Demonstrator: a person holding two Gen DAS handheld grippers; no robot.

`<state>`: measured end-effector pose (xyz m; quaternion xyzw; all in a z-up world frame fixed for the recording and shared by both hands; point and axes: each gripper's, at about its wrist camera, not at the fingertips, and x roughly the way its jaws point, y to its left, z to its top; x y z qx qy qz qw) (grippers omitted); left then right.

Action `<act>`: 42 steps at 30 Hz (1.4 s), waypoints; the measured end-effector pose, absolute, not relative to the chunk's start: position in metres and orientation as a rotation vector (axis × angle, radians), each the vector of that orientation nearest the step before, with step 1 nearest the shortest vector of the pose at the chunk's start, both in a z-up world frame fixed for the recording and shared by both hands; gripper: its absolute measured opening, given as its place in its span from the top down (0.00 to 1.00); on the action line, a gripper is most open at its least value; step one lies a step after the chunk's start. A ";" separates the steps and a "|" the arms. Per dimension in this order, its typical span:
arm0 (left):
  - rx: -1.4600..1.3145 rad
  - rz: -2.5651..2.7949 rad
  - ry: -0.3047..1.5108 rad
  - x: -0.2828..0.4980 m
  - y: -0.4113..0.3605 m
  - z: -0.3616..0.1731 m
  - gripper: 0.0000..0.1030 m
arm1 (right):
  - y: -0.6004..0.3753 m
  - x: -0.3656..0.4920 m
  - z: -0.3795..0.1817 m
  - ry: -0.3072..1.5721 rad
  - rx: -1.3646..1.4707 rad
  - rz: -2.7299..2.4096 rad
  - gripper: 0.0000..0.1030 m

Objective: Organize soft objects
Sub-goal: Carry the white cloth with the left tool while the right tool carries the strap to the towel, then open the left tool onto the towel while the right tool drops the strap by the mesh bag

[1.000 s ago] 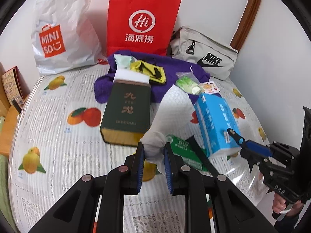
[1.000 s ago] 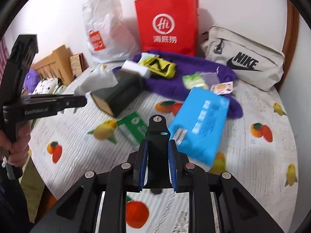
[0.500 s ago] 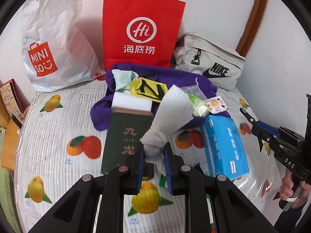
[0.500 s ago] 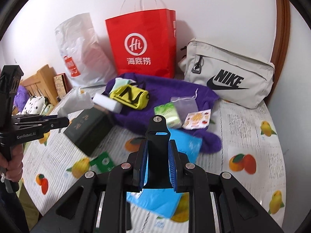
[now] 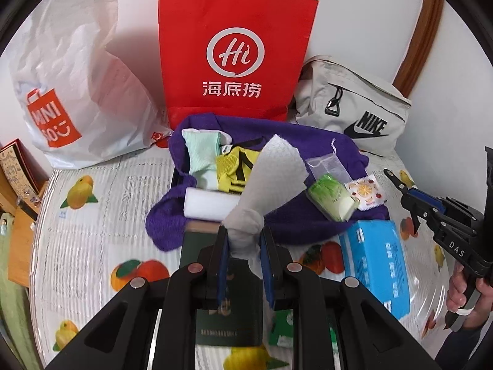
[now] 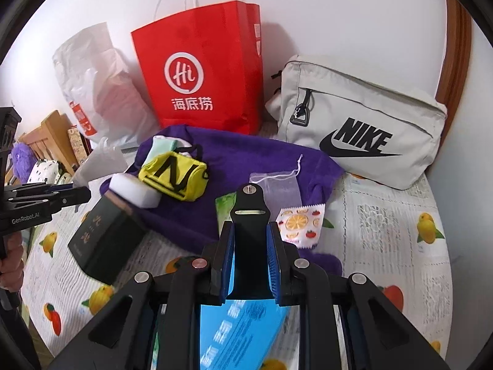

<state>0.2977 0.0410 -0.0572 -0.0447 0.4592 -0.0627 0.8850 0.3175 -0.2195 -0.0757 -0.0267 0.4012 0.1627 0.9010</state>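
My left gripper (image 5: 243, 231) is shut on a crumpled white textured cloth (image 5: 277, 169), held above the dark green box (image 5: 228, 308). Just ahead lies a purple cloth (image 5: 295, 215) carrying a mint sock (image 5: 201, 151), a yellow pouch (image 6: 175, 178), a white foam block (image 5: 209, 205) and a green cabbage-like soft item (image 5: 331, 195). My right gripper (image 6: 249, 228) is shut on a flat black piece with a slot (image 6: 249, 209), above the blue tissue pack (image 5: 376, 259). A hand holds each gripper's handle at the frame edges.
A red paper bag (image 5: 234, 55), a white plastic bag (image 5: 67, 86) and a beige sling bag (image 5: 354, 108) stand along the back wall. A mesh pouch (image 6: 277, 185) and a fruit-print sachet (image 6: 300, 222) lie on the purple cloth. The fruit-patterned table cover (image 5: 92, 215) drops off at the left.
Both grippers have moved forward toward the purple cloth and the bags. The white cloth and the black piece stay gripped. The blue pack now lies under the right gripper.
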 end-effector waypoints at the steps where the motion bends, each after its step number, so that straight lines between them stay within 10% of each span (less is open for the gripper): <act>1: -0.091 -0.128 0.959 0.304 0.041 -0.058 0.82 | -0.219 0.322 -0.077 0.834 -0.054 0.337 0.80; 42: -0.072 -0.234 1.184 0.402 -0.020 -0.126 0.75 | -0.219 0.435 -0.147 1.013 -0.037 0.364 0.77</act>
